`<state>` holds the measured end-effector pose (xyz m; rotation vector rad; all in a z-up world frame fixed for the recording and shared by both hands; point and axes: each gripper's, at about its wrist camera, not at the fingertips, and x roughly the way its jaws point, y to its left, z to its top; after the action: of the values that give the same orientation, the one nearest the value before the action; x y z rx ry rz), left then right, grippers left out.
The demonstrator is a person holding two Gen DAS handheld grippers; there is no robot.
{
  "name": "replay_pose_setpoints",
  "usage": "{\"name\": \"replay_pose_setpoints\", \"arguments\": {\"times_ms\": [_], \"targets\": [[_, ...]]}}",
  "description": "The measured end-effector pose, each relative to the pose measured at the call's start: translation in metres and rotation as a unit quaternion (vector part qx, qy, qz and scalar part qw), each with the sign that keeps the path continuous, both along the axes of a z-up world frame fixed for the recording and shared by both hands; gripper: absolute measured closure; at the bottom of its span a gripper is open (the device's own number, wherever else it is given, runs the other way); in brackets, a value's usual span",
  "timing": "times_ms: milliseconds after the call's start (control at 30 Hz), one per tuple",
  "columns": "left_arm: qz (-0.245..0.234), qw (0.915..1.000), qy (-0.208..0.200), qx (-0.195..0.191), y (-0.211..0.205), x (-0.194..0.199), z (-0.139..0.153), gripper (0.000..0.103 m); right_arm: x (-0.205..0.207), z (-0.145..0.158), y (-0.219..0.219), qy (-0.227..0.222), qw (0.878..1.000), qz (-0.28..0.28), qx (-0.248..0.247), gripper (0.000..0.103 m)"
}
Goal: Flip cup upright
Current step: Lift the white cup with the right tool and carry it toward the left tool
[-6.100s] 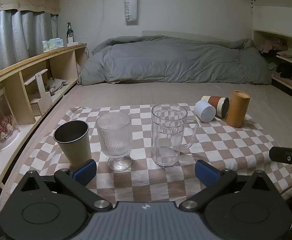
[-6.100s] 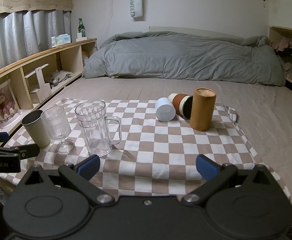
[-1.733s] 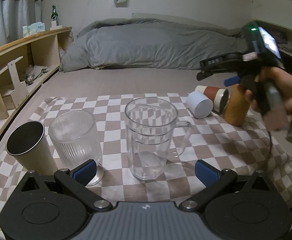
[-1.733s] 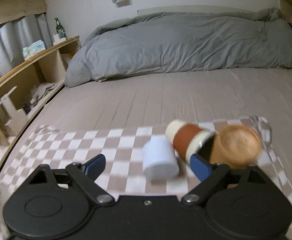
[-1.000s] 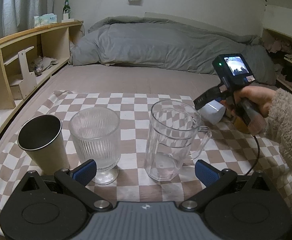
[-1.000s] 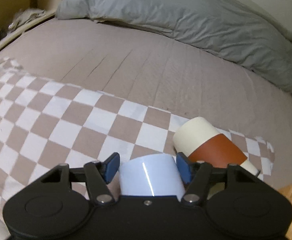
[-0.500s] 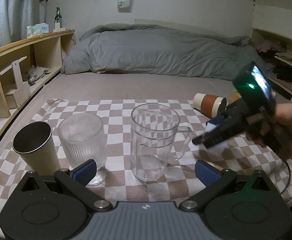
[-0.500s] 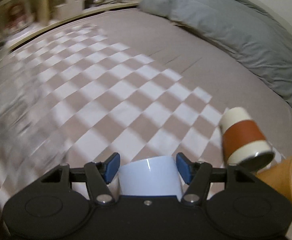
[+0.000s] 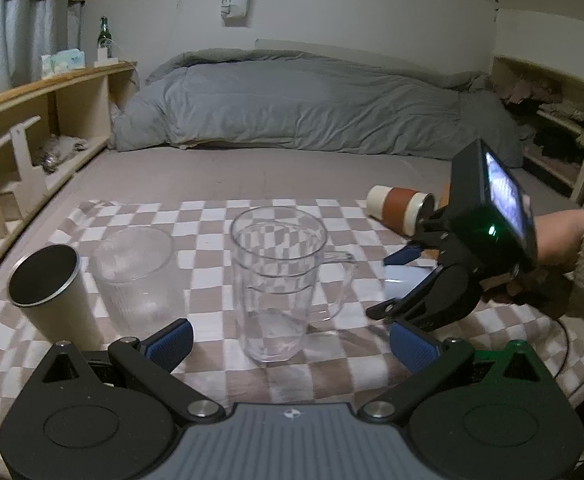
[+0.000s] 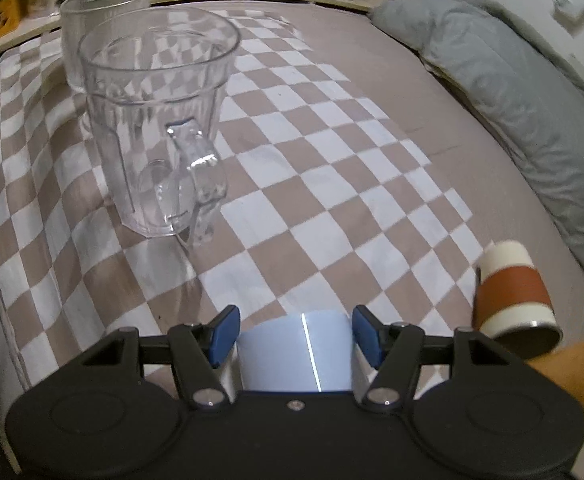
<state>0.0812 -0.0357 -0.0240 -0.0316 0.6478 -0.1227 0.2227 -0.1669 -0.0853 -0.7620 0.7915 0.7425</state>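
My right gripper (image 10: pixel 295 334) is shut on a pale blue cup (image 10: pixel 295 354) and holds it above the checkered cloth (image 10: pixel 324 184), to the right of the clear handled mug (image 10: pixel 160 120). In the left wrist view the right gripper (image 9: pixel 392 284) and the pale blue cup (image 9: pixel 406 282) sit just right of the clear mug (image 9: pixel 278 280). My left gripper (image 9: pixel 290 342) is open and empty near the cloth's front edge, in front of the mug.
A brown-banded cup (image 10: pixel 512 296) lies on its side beside an upturned tan cup (image 10: pixel 572 376). A ribbed glass goblet (image 9: pixel 138 280) and a dark metal tumbler (image 9: pixel 48 286) stand left of the mug. Wooden shelves (image 9: pixel 24 128) run along the left; a grey duvet (image 9: pixel 312 108) lies behind.
My right gripper closed on the pale blue cup, lifted it off the cloth and carried it left toward the clear mug, turning as it went. The left gripper has stayed open.
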Motion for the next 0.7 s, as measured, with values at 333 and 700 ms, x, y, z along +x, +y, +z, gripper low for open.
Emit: {"name": "replay_pose_setpoints", "arguments": {"times_ms": [333,700], "targets": [[-0.042,0.9978,-0.009,-0.051,-0.014,0.012,-0.003,0.001,-0.03,0.006,-0.015,-0.064,0.996,0.049,0.024,0.018],[-0.1,0.9907,0.006,-0.092,-0.049,0.054,-0.015,0.019,-0.067,0.019,-0.071,-0.093,0.987,-0.049,0.119,0.023]]}}
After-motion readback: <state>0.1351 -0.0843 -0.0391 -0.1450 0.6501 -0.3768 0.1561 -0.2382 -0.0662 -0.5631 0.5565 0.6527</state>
